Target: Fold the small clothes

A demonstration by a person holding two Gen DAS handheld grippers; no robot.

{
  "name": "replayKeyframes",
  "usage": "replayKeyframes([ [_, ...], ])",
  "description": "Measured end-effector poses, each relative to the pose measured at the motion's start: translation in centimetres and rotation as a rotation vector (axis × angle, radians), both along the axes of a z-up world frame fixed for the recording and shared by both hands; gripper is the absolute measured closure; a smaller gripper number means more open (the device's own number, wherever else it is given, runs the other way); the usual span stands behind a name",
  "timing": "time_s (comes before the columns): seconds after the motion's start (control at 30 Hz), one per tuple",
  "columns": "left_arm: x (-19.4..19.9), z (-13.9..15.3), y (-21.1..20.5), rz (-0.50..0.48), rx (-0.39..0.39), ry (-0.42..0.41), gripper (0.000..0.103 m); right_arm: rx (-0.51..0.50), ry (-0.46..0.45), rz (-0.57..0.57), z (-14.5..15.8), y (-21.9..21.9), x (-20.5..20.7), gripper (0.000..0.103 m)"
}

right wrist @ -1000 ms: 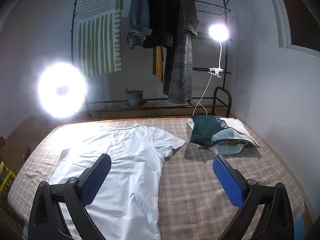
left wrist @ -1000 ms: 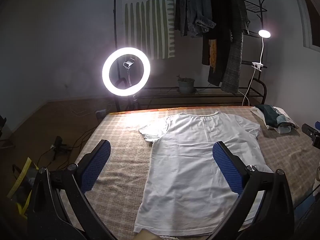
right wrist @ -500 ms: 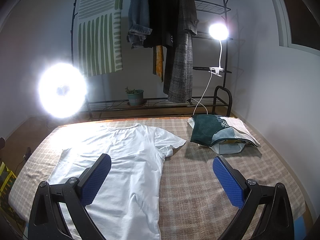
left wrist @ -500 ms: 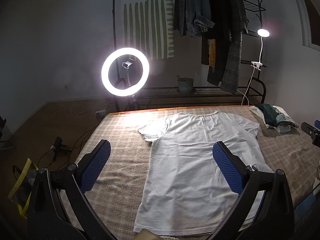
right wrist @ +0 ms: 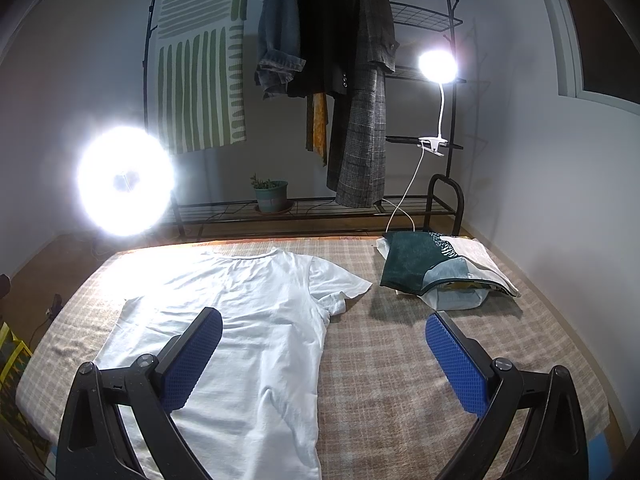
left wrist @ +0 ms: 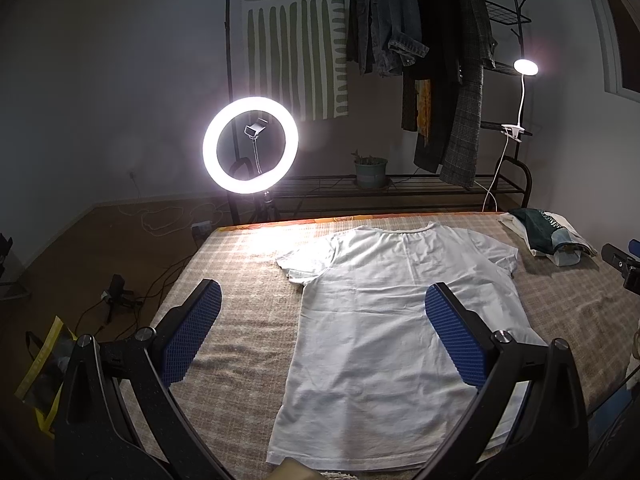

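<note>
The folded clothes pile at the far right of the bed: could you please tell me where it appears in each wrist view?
Left wrist: the pile sits at the far right edge, beyond the T-shirt's right sleeve.
Right wrist: the pile sits right of centre, just past the same sleeve, above the right gripper's right finger.
Shared landmark: the clip lamp on the rack, right behind the pile.

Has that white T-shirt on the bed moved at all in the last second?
No. The white cotton T-shirt lies flat in the same spot, its collar by the far edge of the checked bedspread; no claw touches it.
</note>
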State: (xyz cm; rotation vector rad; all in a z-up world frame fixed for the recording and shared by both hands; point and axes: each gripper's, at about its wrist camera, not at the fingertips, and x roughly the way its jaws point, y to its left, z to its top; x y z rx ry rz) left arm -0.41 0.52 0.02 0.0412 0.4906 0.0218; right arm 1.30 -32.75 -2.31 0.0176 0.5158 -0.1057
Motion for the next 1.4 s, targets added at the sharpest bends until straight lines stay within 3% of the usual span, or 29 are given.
replayKeyframes([
  [1.4, -0.13, 0.03, -0.31, -0.003, 0.0, -0.001, 0.0, 0.004, -0.003, 0.008, 0.34, 0.79, 0.16, 0.0],
])
